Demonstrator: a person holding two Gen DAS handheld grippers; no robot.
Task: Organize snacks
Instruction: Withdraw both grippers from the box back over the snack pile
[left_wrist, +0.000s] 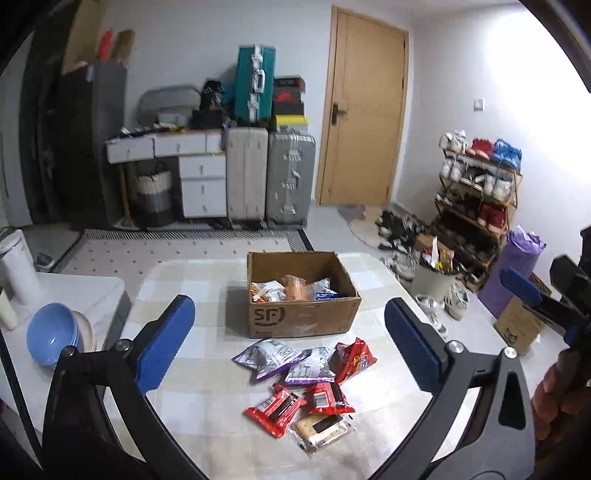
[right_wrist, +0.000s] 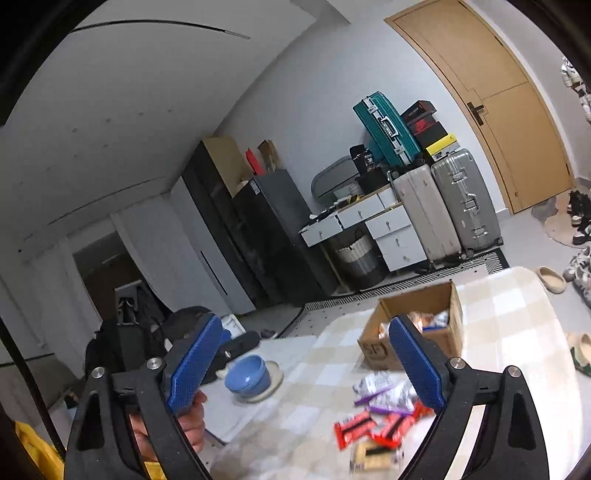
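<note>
Beige-and-white checked tablecloth (left_wrist: 207, 398); brown cardboard box (left_wrist: 306, 317); purple-and-silver (left_wrist: 267, 356) and red snack packets (left_wrist: 273, 408); blue bowl (left_wrist: 50, 336); blue pads on both black grippers.

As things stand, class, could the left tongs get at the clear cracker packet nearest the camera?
Probably yes: the left tongs are open above the cracker packet, which lies uncovered at the pile's near edge.

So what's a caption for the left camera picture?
Open left gripper above snack packets beside a cardboard box.
</note>
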